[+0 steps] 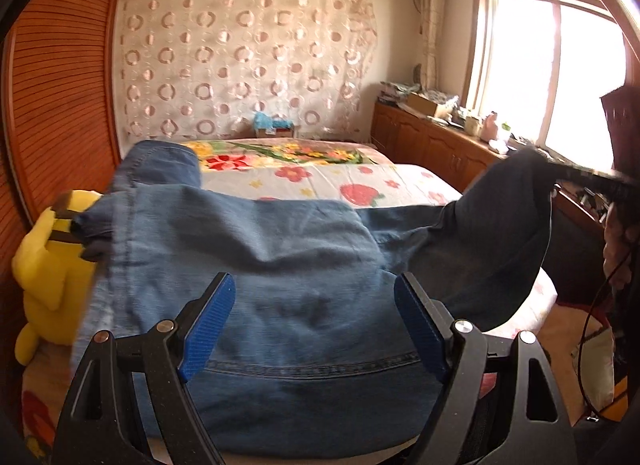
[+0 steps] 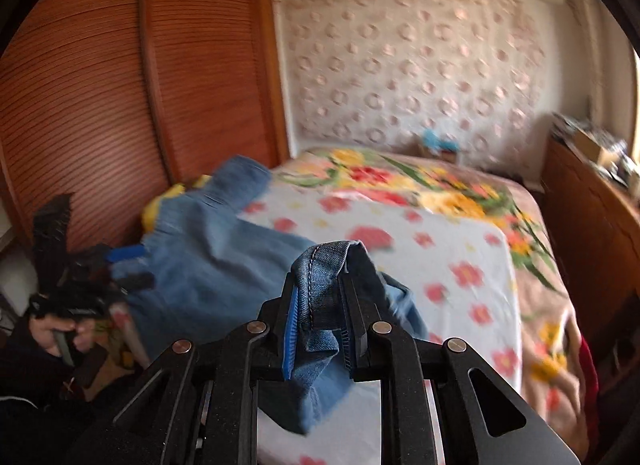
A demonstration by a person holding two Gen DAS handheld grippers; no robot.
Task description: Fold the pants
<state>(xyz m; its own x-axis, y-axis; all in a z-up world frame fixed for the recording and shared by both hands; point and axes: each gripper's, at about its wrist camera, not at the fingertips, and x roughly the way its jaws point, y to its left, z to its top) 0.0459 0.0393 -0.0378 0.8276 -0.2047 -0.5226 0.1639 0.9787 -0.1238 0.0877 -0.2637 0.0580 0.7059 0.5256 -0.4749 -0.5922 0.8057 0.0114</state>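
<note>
Jeans [image 1: 280, 265] on bed [image 1: 320, 177], right hand-held gripper [image 2: 320, 305] pinching hem, left hand-held gripper [image 1: 316, 321] spread wide

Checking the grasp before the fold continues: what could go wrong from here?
1. The right gripper pinches only a bunched hem of the jeans; it could slip out under load.
2. The left gripper is open, holding nothing, so the jeans may drag unevenly.
3. Denim lies against the yellow plush toy and might pull it along.
</note>
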